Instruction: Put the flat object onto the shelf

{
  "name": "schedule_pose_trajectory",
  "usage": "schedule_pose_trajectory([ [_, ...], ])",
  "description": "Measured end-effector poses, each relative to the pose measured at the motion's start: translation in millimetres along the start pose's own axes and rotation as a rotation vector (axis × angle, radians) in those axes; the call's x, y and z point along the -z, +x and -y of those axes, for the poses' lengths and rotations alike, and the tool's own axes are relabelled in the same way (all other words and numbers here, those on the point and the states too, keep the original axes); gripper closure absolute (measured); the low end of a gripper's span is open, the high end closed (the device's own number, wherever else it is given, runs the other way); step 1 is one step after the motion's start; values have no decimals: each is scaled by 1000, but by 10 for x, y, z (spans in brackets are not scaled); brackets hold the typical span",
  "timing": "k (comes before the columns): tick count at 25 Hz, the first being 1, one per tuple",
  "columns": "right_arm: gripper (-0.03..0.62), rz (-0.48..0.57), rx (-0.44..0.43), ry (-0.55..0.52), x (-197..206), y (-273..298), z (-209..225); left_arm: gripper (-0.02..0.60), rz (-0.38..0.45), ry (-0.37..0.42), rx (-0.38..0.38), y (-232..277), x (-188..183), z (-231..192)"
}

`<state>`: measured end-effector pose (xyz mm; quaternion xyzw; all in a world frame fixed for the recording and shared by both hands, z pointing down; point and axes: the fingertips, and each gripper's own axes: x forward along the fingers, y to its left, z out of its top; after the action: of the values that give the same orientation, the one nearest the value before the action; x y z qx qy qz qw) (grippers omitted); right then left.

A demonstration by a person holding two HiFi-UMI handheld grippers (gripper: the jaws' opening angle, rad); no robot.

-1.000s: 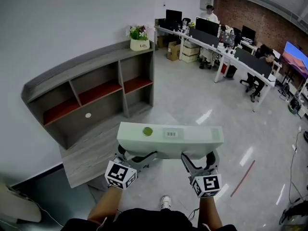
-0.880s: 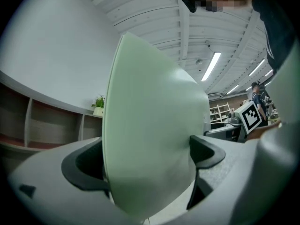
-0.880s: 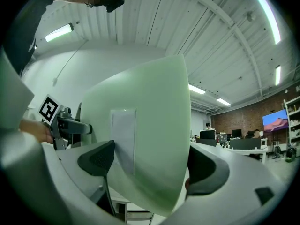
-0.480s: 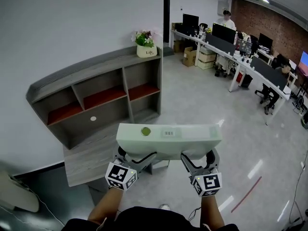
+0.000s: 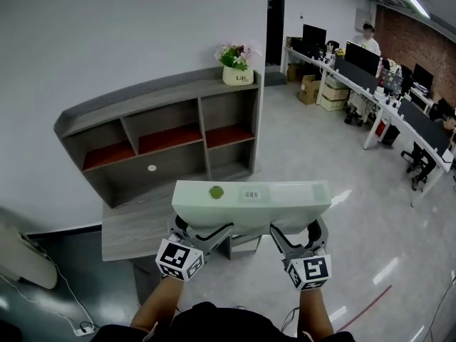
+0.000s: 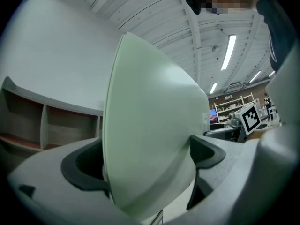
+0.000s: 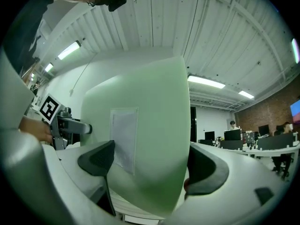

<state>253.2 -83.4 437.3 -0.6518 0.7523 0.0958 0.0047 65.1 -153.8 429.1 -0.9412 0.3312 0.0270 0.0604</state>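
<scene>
Left gripper (image 5: 204, 232) and right gripper (image 5: 293, 238) each clamp the near edge of the pale green flat box (image 5: 251, 205), held level in front of us, well short of the grey shelf unit (image 5: 171, 137). We'd walk it in level, both grips firm, aiming for the bare top beside the flower pot (image 5: 239, 75). The box hides whatever lies just under it, and its barcode label (image 5: 251, 195) is too small to read

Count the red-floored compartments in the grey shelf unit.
3, side by side in the grey shelf unit's upper row: left compartment, middle compartment, right compartment. None looks hidden.
</scene>
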Motion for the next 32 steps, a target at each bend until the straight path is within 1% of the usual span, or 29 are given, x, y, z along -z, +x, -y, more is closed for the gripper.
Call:
schedule_pose_trajectory([
  [3, 88, 7, -35, 11, -4, 118, -7, 20, -6, 8, -33, -6, -25, -70],
  [8, 88, 1, -98, 22, 0, 471, -149, 20, -15, -4, -103, -59, -1, -369],
  [14, 88, 21, -138, 14, 21, 810, -260, 20, -4, -7, -150, -52, 39, -667],
  [22, 88, 30, -171, 19, 28, 1453, -453, 21, -3, -11, -181, 58, 78, -1280],
  [27, 88, 40, -180, 24, 1, 1896, -564, 20, -3, 13, -184, 176, 37, -1706],
  [32, 88, 62, -194, 12, -97, 2395, -709, 20, 24, 23, -201, 258, -42, -2189],
])
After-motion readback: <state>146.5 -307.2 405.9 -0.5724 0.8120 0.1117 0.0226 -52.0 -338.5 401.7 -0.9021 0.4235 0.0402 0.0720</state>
